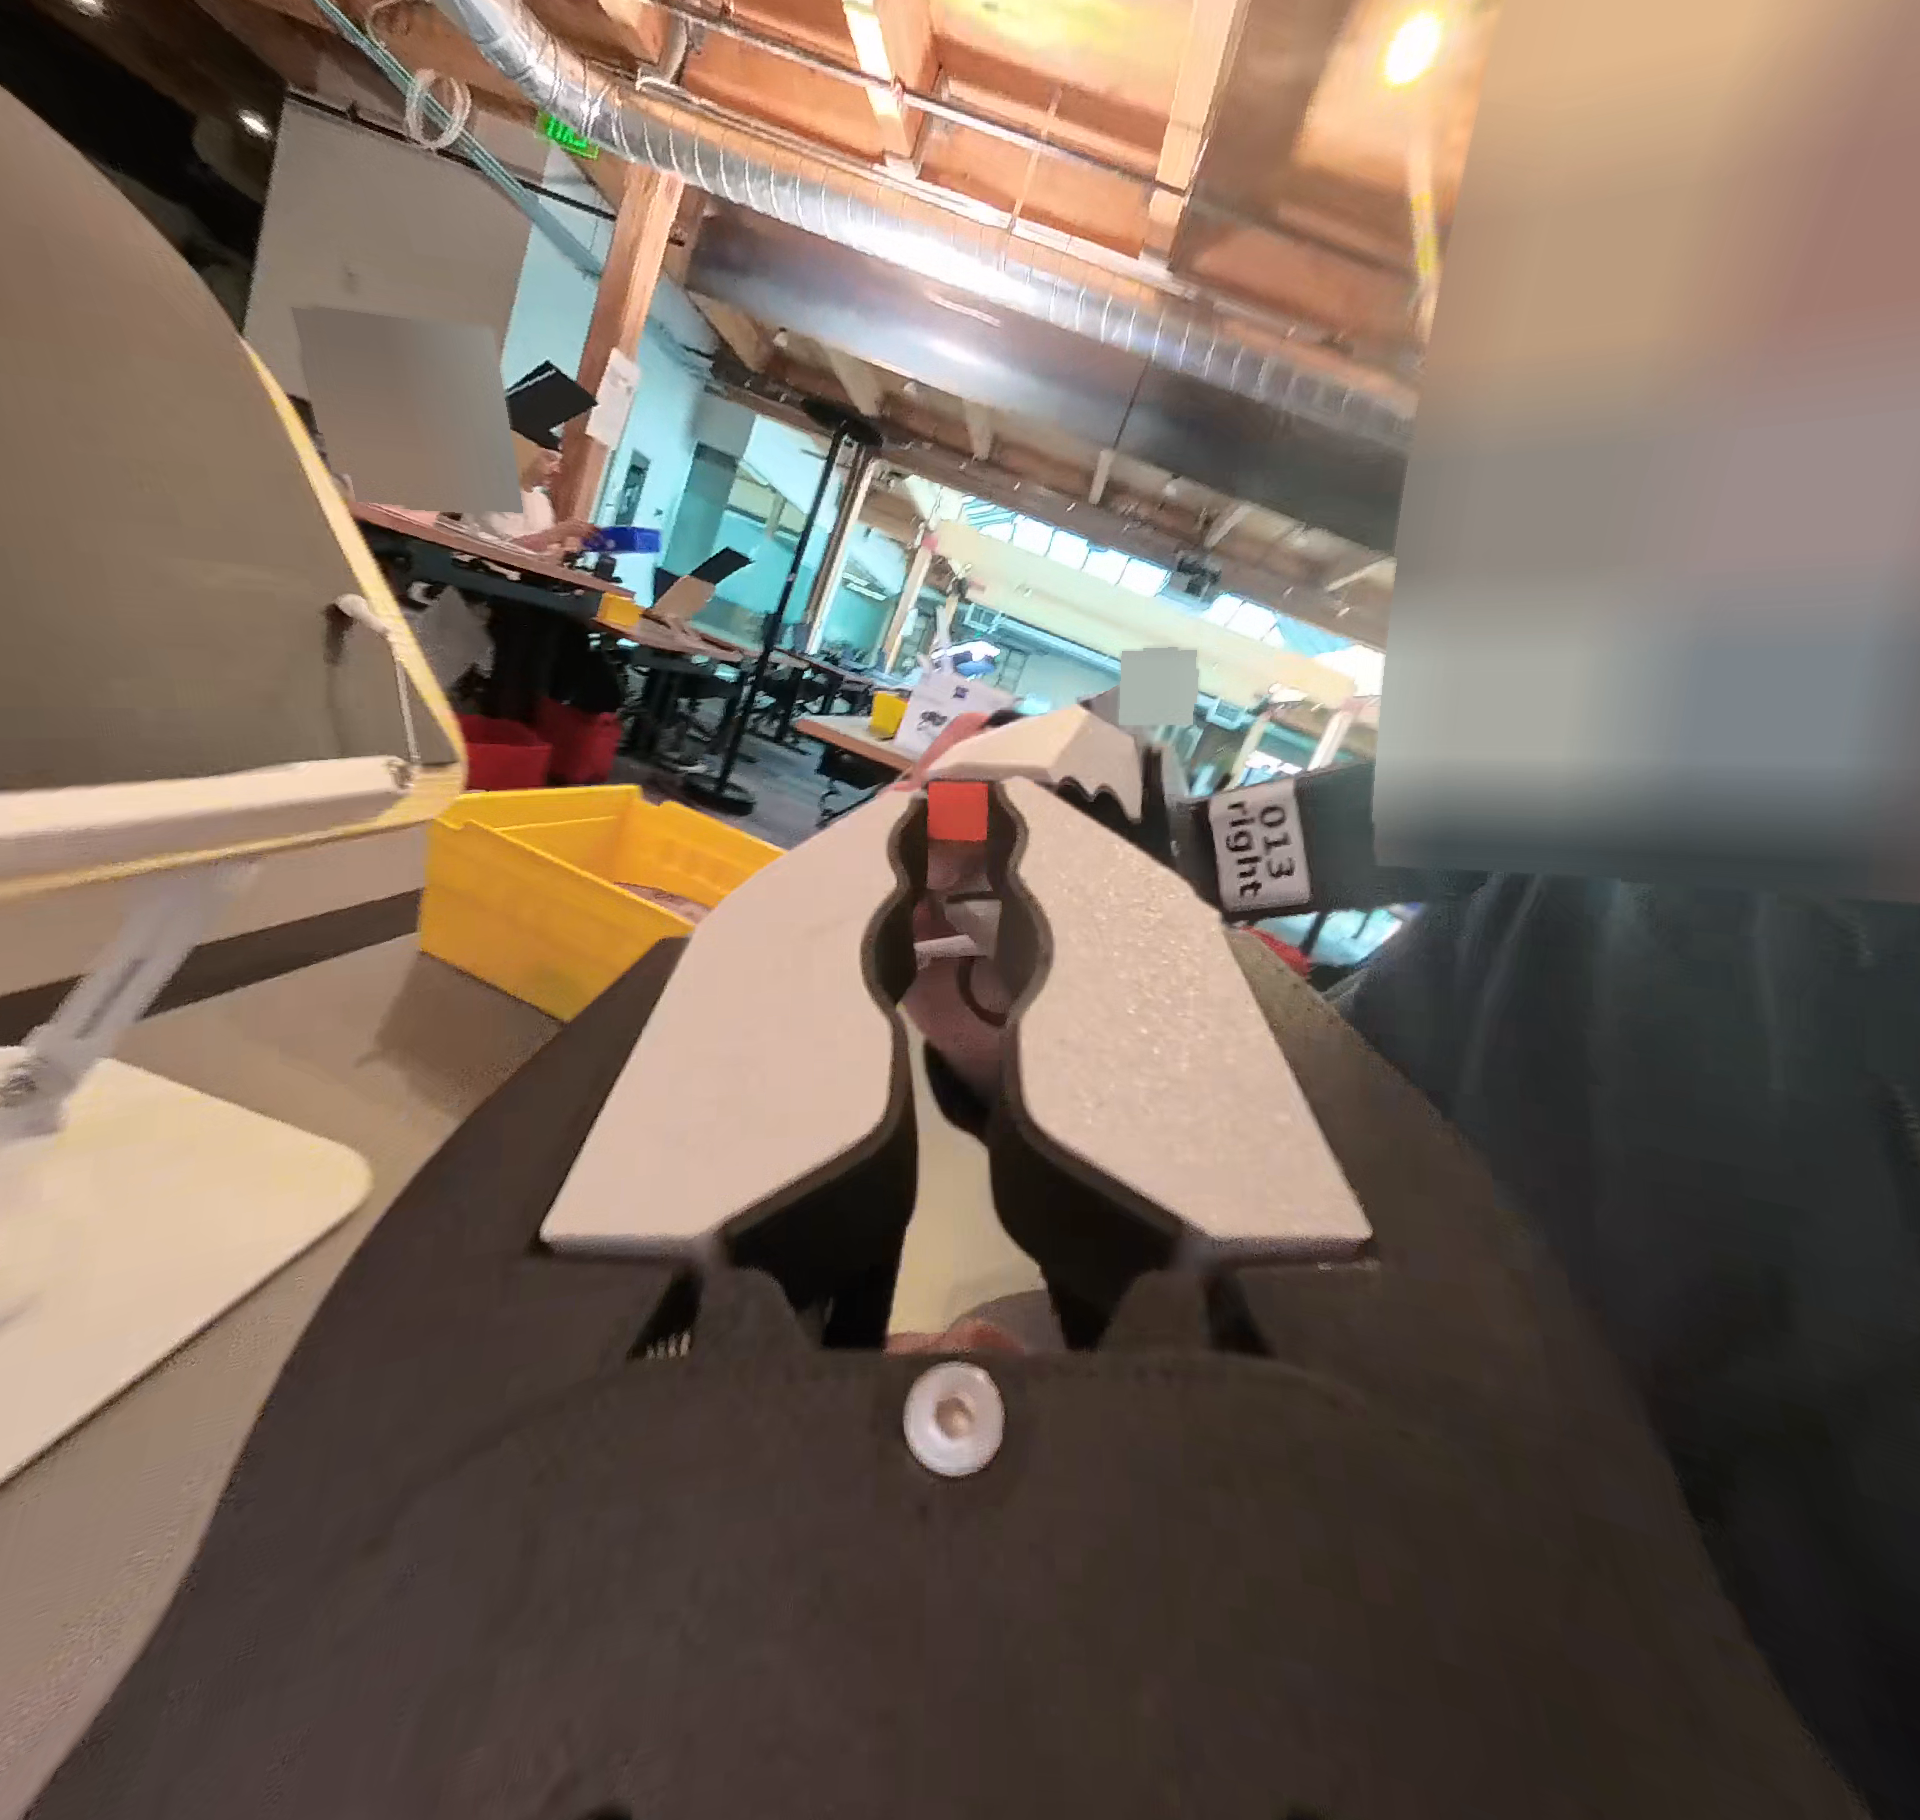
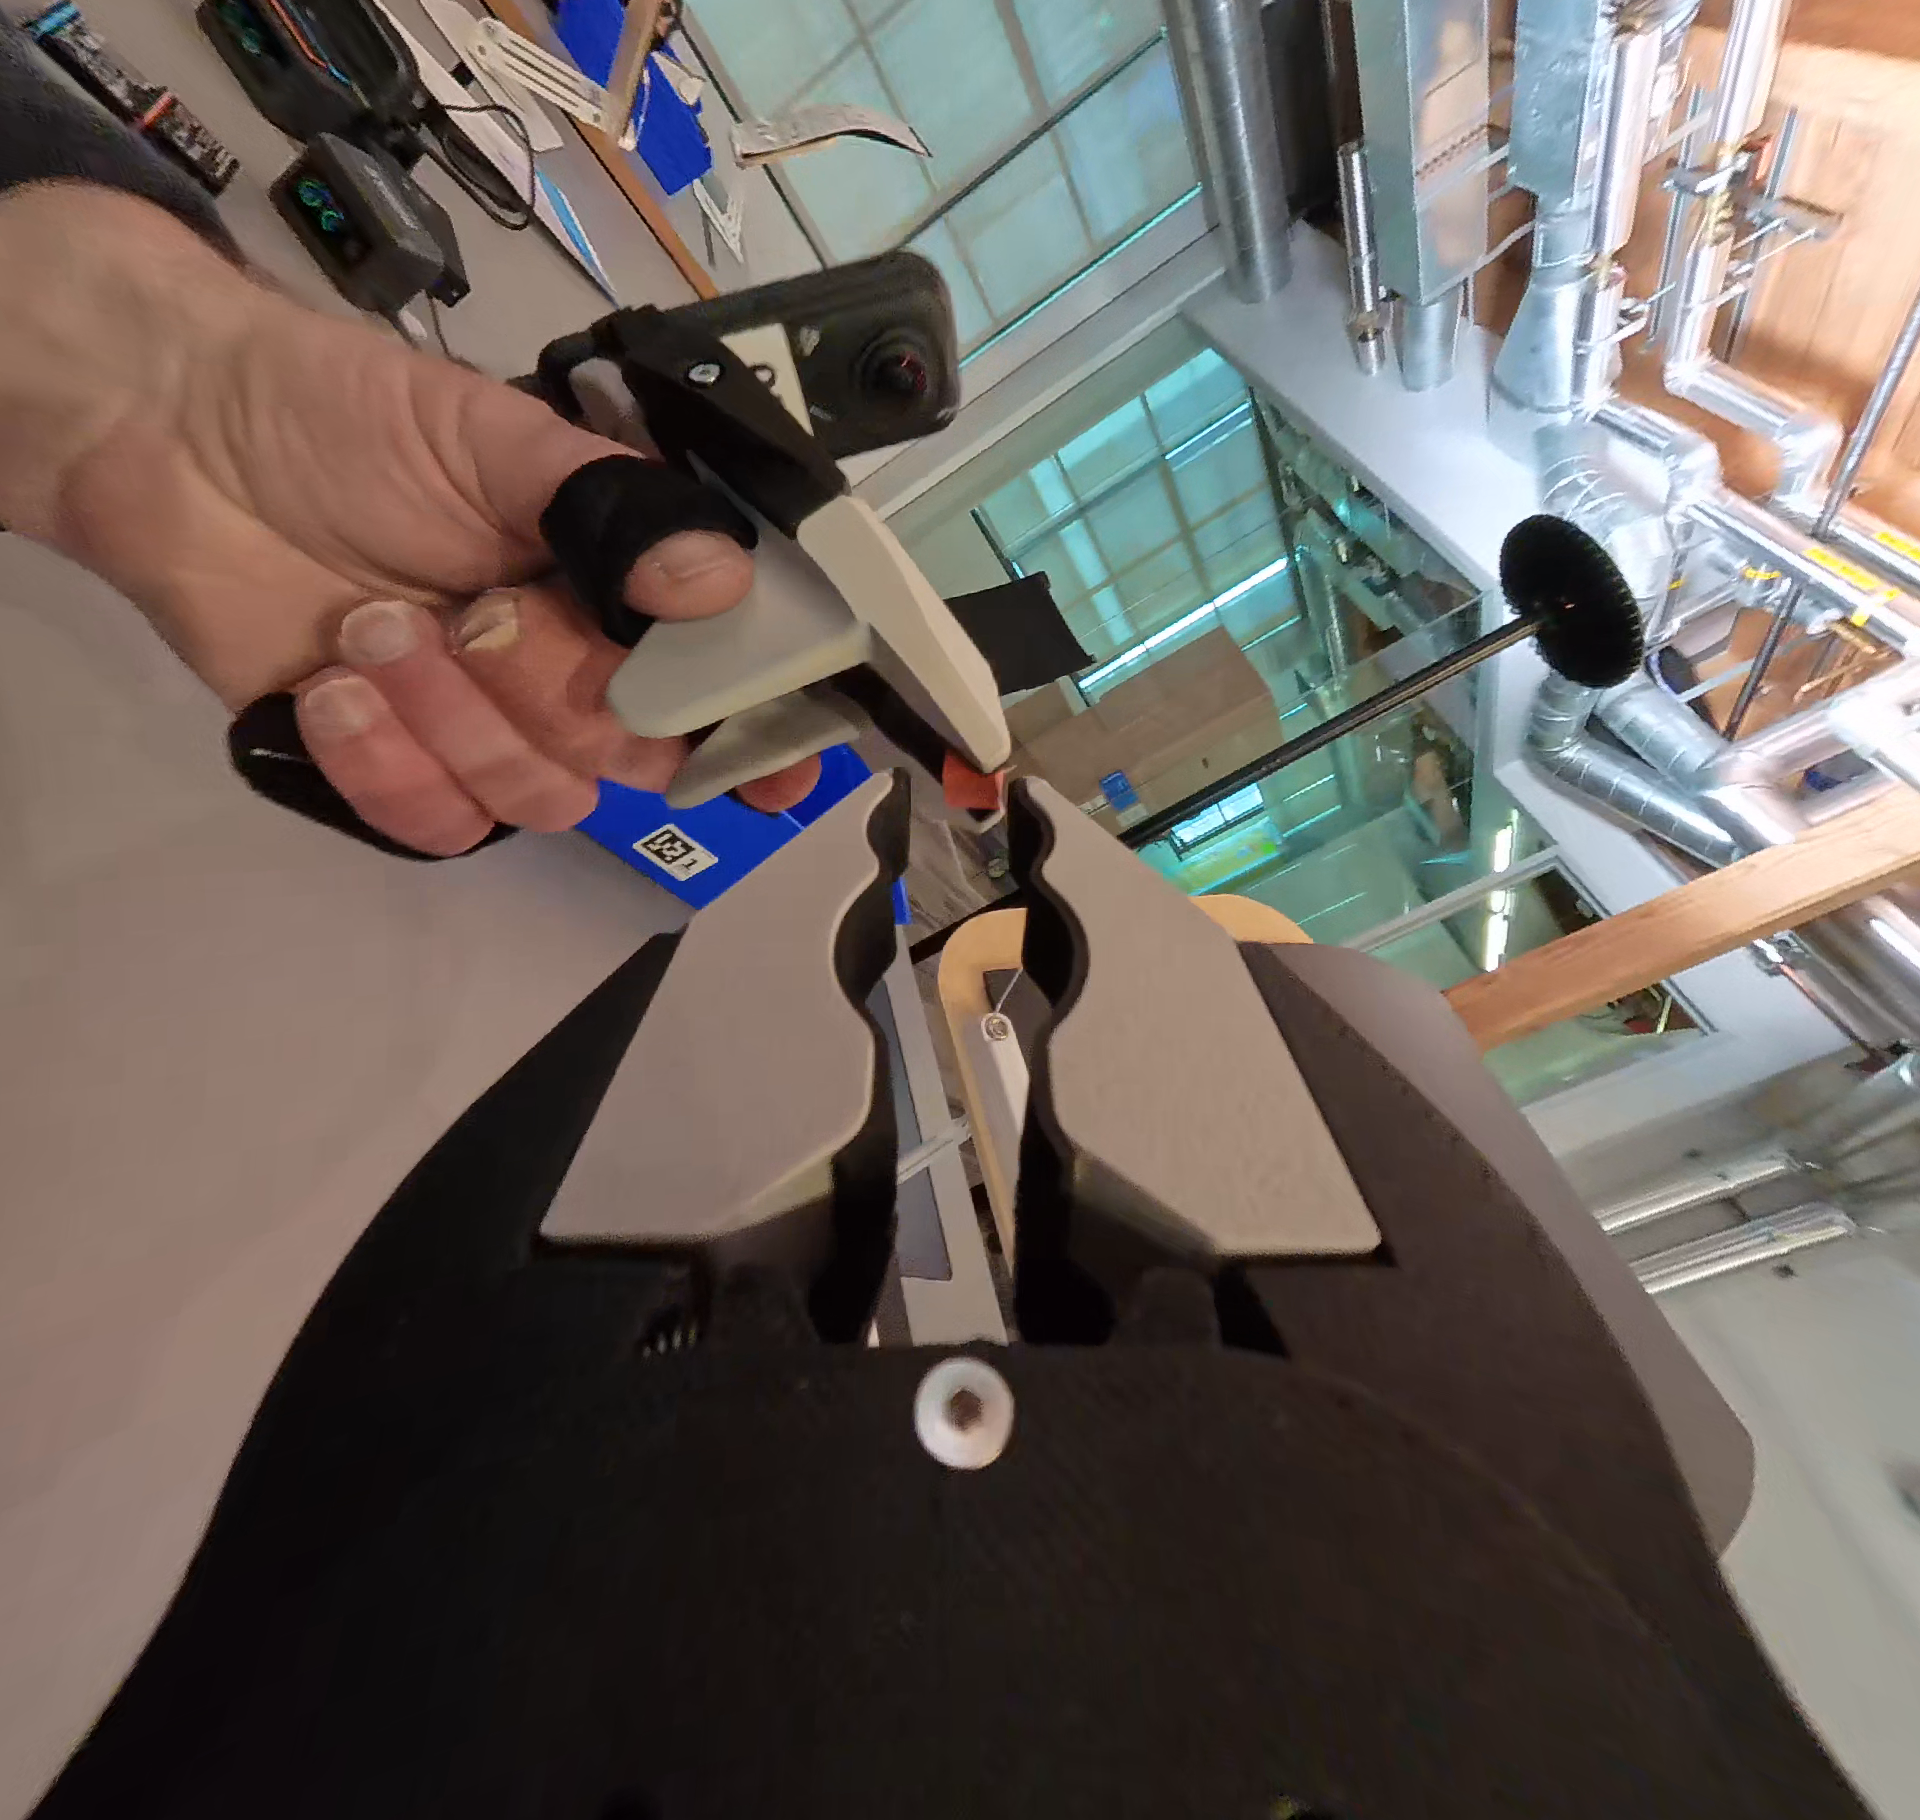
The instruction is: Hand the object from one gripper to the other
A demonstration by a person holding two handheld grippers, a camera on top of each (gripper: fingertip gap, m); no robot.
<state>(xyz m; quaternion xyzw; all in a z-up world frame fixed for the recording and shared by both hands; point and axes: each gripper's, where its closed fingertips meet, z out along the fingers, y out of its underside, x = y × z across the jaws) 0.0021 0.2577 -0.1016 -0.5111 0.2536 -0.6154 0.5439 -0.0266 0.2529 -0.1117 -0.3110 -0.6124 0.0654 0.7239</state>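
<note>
A: Left wrist view: past the left-hand claw's tips stands the right gripper (image 1: 1049,762), grey-fingered on a black body, beyond a small orange-red cube (image 1: 957,810). Who holds the cube?

B: The left gripper (image 1: 957,820) is clamped on it right at its fingertips. In the right wrist view the right gripper (image 2: 958,791) stands narrowly parted, tips just either side of the cube (image 2: 964,785).

A: And the left gripper (image 2: 987,757) there?

B: Coming in from above, a hand (image 2: 343,534) squeezing its handle.

A: How do I do this well?

B: I'd close the right fingers squarely on the cube's free faces before the left lets go; it is small, so a skewed pinch could flick it out.
</note>
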